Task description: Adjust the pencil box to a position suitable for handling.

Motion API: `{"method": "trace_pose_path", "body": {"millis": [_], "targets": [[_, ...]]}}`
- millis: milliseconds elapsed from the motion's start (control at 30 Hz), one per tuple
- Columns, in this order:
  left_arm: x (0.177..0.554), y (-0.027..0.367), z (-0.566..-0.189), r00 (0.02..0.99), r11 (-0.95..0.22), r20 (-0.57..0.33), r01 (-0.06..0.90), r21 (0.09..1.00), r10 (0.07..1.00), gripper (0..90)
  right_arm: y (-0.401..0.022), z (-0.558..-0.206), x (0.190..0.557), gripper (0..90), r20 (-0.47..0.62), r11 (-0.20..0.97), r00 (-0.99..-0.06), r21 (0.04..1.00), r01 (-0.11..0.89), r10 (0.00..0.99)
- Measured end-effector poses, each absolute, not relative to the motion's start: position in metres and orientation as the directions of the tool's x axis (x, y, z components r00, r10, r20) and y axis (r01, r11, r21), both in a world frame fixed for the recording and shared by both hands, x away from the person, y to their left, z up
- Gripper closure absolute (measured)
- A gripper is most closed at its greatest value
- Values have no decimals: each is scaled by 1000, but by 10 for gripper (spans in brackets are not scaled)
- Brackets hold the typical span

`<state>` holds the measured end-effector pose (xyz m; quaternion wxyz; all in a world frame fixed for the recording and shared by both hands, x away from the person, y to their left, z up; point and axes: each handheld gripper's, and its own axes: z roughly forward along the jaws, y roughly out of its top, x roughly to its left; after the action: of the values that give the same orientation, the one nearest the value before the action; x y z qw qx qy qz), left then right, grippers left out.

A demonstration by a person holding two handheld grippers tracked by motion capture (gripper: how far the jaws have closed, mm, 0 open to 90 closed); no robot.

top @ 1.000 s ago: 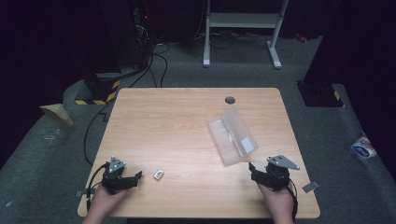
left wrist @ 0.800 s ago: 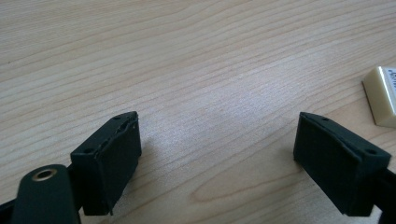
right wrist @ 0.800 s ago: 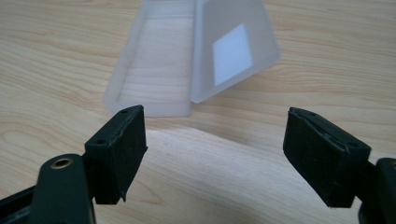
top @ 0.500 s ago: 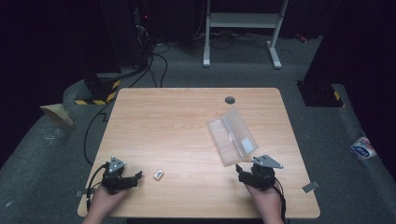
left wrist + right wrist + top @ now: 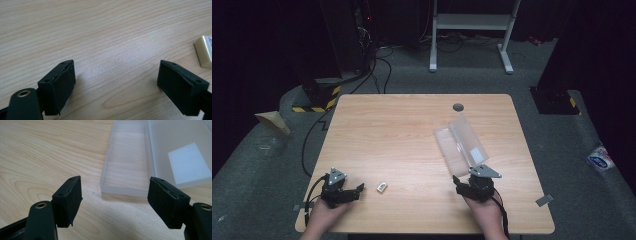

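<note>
Nothing is packed yet: both tongs are released and empty. The clear box [image 5: 130, 162] lies open just ahead of the right tongs [image 5: 120, 195]; the small eraser-like block [image 5: 205, 51] rests just beside the left tongs [image 5: 117, 82], ungrasped.

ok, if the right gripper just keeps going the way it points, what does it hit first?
Most likely the near end wall of the open clear plastic box, lying straight ahead of the right gripper with its jaws spread wide. Only bare table lies between. Exact gap is hard to judge.
</note>
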<state>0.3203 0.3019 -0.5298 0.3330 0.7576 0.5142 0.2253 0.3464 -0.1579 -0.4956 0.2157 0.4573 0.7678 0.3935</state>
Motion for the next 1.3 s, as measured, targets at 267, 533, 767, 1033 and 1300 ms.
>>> {"method": "trace_pose_path", "body": {"millis": [267,533,767,1033,1300], "targets": [[320,302,-530,369,-249,-1,629,736,929,152,-146,-497,355,279,36,275,-501,801,531,865],[320,302,-530,369,-249,0,629,737,929,153,-130,-498,373,310,62,261,-507,800,540,860],[320,302,-530,368,-249,0,628,737,930,152,-119,-503,387,384,63,278,-513,781,560,856],[320,302,-530,366,-248,0,629,737,931,153,-119,-506,389,537,42,302,-514,767,566,857],[319,302,-530,366,-250,2,630,735,931,153,-121,-510,388,691,18,322,-514,760,564,857]]}}
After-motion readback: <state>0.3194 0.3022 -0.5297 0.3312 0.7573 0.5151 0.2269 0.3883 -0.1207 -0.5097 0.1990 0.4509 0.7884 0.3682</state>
